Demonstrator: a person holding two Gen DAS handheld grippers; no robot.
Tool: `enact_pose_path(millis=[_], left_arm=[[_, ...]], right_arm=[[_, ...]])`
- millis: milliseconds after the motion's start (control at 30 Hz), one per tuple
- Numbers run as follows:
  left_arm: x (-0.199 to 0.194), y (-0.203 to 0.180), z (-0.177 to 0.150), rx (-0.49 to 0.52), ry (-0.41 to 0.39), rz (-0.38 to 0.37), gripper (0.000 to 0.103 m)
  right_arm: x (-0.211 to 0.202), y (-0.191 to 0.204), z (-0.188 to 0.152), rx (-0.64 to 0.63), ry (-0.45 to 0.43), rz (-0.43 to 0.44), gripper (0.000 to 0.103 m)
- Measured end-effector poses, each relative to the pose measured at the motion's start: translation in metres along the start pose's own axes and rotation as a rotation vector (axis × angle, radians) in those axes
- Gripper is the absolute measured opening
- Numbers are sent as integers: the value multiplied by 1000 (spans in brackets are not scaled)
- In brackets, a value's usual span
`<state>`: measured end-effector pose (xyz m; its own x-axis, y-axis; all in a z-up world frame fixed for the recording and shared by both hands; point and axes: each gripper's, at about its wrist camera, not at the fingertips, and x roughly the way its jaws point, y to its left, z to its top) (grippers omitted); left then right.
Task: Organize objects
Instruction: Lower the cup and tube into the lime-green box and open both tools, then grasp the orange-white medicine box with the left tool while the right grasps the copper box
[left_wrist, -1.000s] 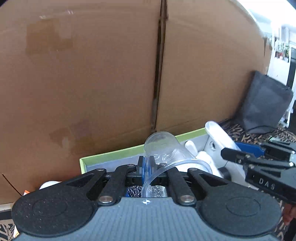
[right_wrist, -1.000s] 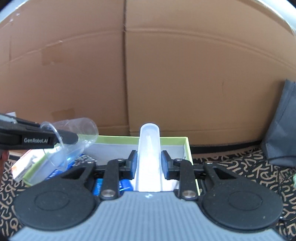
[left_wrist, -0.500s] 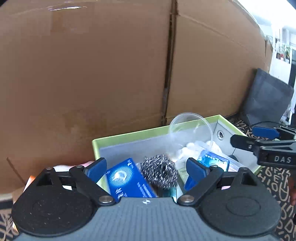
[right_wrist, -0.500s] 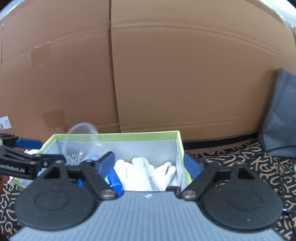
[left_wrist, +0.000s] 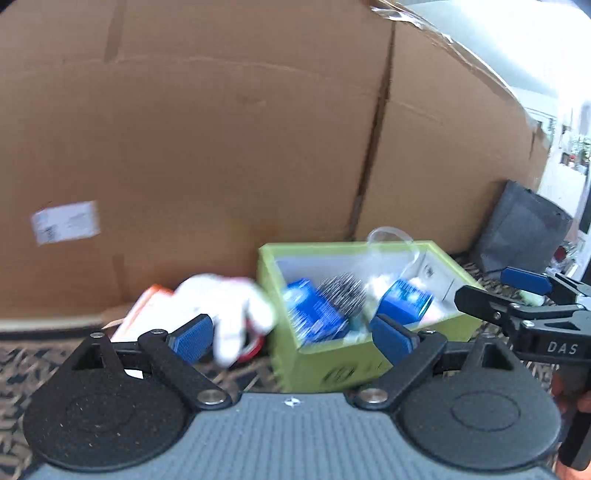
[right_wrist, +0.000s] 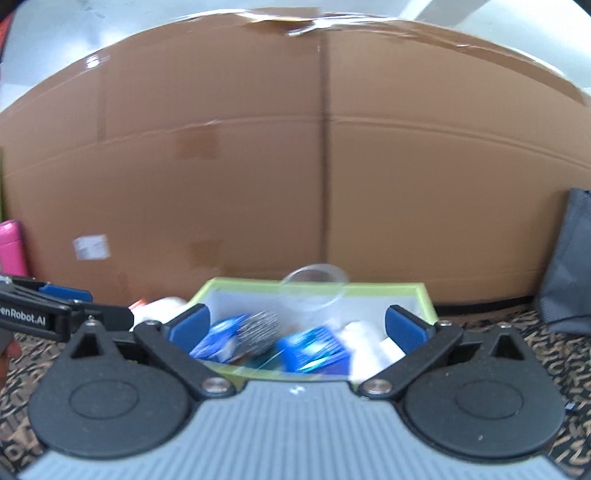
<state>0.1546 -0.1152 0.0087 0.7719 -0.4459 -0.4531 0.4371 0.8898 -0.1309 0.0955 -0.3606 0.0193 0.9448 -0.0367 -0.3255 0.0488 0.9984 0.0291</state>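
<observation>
A lime-green box (left_wrist: 332, 365) (right_wrist: 388, 286) stands on the patterned floor against a cardboard wall. In it lie a clear plastic cup (left_wrist: 391, 240) (right_wrist: 314, 284) leaning on the back rim, a steel-wool ball (left_wrist: 341, 291) (right_wrist: 258, 332), blue packets (left_wrist: 314, 314) (right_wrist: 314, 350) and white gloves (right_wrist: 369, 339). My left gripper (left_wrist: 291, 332) is open and empty, short of the box's left corner. My right gripper (right_wrist: 299, 325) is opening, with nothing between its jaws, in front of the box. A white glove (left_wrist: 225, 306) and an orange-white pack (left_wrist: 147, 314) lie left of the box.
A tall cardboard wall (left_wrist: 221, 147) closes the back. A dark grey bag (left_wrist: 524, 229) leans at the right. A pink bottle (right_wrist: 13, 247) stands at the far left. Patterned carpet (right_wrist: 517, 350) surrounds the box.
The left gripper let go of the clear cup and the right let go of a white item; both now lie in the box. Both grippers opened and pulled back, the left also swinging leftward.
</observation>
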Motion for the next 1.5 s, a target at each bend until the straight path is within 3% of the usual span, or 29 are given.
enact_pose_path(millis=[267, 467, 700, 900, 933, 967, 1067, 1167, 1367, 1500], left_arm=[[-28, 59, -55, -62, 88, 163, 97], [-15, 104, -61, -131, 88, 212, 97], [57, 114, -37, -41, 58, 167, 97], [110, 106, -33, 111, 147, 249, 97], [115, 107, -34, 137, 165, 248, 85], [117, 111, -36, 137, 188, 239, 80], [99, 133, -40, 21, 182, 215, 75], [68, 151, -48, -30, 189, 230, 75], [11, 180, -67, -56, 191, 332, 75], [2, 196, -68, -75, 181, 366, 75]], right_arm=[[-6, 72, -46, -10, 125, 161, 103], [7, 119, -65, 10, 187, 250, 103], [13, 144, -68, -15, 210, 239, 103], [20, 148, -64, -37, 220, 224, 103], [23, 150, -62, -45, 220, 224, 102], [25, 153, -60, -51, 214, 226, 101], [33, 162, -55, -74, 206, 241, 94], [48, 172, -52, -104, 212, 246, 84], [90, 198, -49, -154, 241, 279, 70], [130, 216, -42, -166, 234, 294, 68]])
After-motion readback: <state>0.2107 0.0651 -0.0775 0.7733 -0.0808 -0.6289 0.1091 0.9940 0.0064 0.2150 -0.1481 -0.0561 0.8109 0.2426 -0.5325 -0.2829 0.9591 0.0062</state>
